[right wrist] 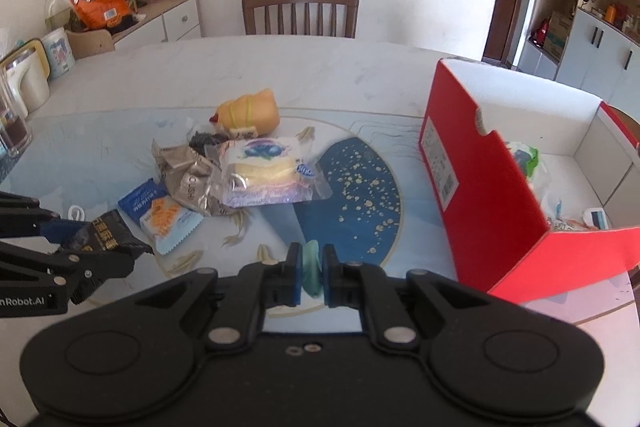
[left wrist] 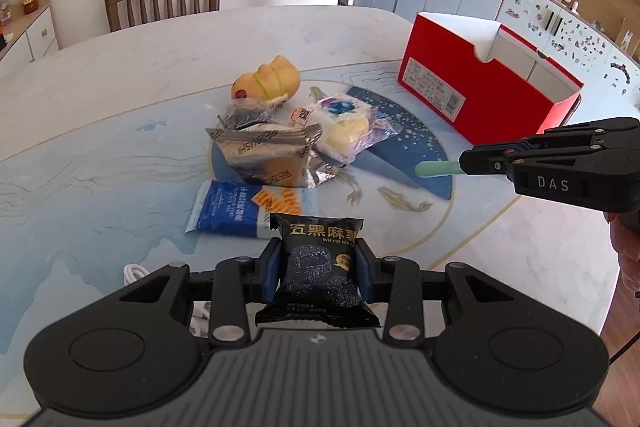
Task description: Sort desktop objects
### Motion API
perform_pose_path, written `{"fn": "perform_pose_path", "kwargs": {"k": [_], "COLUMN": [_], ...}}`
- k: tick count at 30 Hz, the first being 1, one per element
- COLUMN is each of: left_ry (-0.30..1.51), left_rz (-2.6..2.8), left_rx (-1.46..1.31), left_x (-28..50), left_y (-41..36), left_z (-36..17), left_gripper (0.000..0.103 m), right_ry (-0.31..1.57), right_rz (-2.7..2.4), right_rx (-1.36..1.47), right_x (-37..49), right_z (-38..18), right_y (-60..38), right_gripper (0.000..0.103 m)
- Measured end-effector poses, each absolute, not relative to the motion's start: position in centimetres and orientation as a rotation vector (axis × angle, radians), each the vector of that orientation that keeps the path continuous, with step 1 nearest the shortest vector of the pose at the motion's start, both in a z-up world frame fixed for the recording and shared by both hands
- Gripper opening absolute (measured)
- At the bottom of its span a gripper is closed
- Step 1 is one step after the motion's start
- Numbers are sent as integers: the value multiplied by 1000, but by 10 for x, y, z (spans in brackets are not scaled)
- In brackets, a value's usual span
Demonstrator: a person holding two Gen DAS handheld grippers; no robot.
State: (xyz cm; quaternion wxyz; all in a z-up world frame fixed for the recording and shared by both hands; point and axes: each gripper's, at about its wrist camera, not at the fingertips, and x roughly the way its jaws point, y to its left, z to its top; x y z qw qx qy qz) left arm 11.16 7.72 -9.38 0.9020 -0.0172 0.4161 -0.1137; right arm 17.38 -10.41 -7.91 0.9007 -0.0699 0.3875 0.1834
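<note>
My left gripper [left wrist: 318,273] is shut on a black snack packet [left wrist: 318,275] with gold lettering, held above the table; the same packet [right wrist: 106,233] shows at the left of the right wrist view. My right gripper [right wrist: 311,273] is shut on a thin pale-green flat piece [right wrist: 312,269], whose tip [left wrist: 436,169] sticks out of its jaws in the left wrist view. On the table lie a blue-and-orange packet [left wrist: 248,207], crumpled silver wrappers [left wrist: 264,147], a clear-wrapped cake [right wrist: 266,175] and a yellow duck toy [left wrist: 266,79]. A red open box [right wrist: 492,183] stands at the right.
The red box holds several wrapped items [right wrist: 536,171]. A wooden chair [right wrist: 300,11] stands at the table's far side. A sideboard [right wrist: 160,15] with an orange bag sits at the far left, glass jars [right wrist: 12,115] at the table's left edge. A white cable [left wrist: 134,273] lies near the left gripper.
</note>
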Motion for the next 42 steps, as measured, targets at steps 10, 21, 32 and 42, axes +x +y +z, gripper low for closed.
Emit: {"fn": "perform_pose_path", "kwargs": {"k": [10,21,32,42], "left_ry": [870,839,792,745], "left_rz": [-283,-318,-364,-392], "left_rx": [-55,-31,-13,22], "left_x": [120,129,144,162], "left_y": [68,50,18,-22], "left_z": [-79,-59,-37,-17], "left_gripper": [36,36,36,36], "right_ry": [777,729,667,602], "right_rz": [361,334,304,272], "right_rx": [-116,-81,-78,-88], "right_x": [172,172,177,191], "right_z": [-61,-36,-8,14], "right_y": [-113,-129,-157,-197], "right_gripper": [8,8,8,8]}}
